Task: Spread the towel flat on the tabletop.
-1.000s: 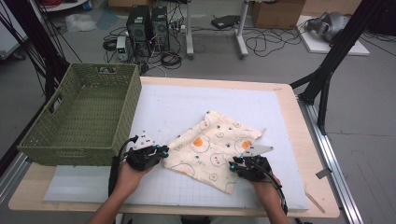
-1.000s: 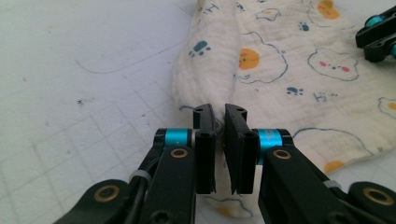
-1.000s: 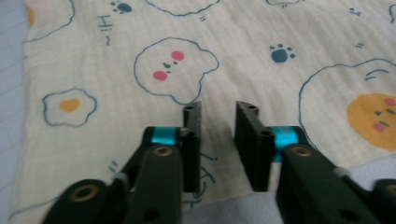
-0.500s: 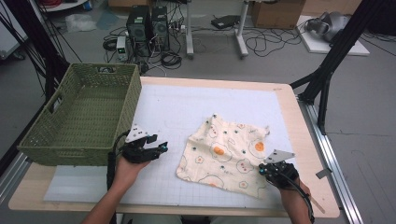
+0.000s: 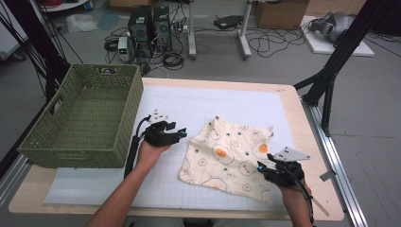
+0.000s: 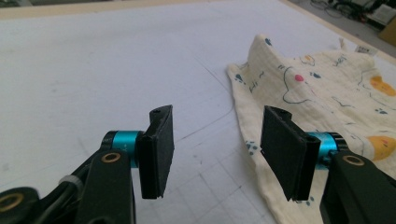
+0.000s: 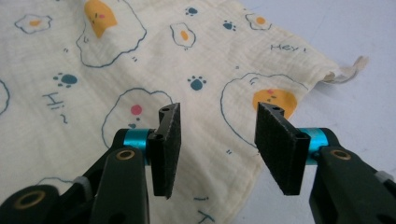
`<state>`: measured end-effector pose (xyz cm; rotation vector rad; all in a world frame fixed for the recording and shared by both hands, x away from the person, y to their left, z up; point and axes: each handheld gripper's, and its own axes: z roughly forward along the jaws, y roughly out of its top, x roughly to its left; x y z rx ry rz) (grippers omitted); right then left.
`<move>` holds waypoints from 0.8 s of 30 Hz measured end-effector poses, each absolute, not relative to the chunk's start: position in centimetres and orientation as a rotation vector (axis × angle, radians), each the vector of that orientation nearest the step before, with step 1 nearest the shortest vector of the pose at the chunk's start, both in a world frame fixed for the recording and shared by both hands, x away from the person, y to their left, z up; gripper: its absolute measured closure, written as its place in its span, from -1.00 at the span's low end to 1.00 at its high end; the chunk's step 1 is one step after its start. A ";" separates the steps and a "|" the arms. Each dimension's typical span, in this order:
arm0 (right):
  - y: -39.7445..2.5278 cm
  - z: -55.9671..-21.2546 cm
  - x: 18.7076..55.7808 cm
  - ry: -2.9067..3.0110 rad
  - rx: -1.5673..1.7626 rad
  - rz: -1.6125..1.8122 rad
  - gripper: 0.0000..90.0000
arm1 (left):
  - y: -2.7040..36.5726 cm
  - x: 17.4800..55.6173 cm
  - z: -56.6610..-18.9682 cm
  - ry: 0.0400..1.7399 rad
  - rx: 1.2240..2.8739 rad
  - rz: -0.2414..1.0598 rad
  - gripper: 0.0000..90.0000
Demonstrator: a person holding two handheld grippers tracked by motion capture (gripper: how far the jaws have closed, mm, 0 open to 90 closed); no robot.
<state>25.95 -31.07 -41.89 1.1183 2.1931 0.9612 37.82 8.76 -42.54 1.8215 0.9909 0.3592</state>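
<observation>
High view: a cream muslin cloth (image 5: 228, 158) printed with fried eggs lies spread flat on the table (image 5: 198, 106), right of the green wicker basket (image 5: 82, 118). The left tongs (image 5: 182, 135) hover spread just beside its left edge; the right tongs (image 5: 261, 166), also spread and empty, hang over its near right corner, probably lining up a corner grasp.

The basket (image 5: 80, 118) hides the table's (image 5: 293, 118) left edge.
</observation>
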 end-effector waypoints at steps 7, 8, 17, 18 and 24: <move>-31.5 -41.7 26.0 2.154 1.148 1.014 0.09 | 6.0 40.4 -43.6 0.966 1.900 0.312 -0.14; -31.5 -41.7 26.1 2.147 1.152 1.020 0.08 | 5.7 40.8 -43.8 0.978 1.921 0.300 -0.17; -31.6 -41.9 26.3 2.137 1.158 1.020 0.00 | 2.3 41.2 -44.7 0.914 2.079 0.362 0.11; -31.5 -41.9 26.2 2.138 1.164 1.023 0.00 | 2.0 41.1 -44.9 0.898 2.093 0.383 0.16; -31.5 -41.9 26.2 2.143 1.160 1.019 0.01 | 1.9 40.5 -44.8 0.842 2.106 0.351 0.92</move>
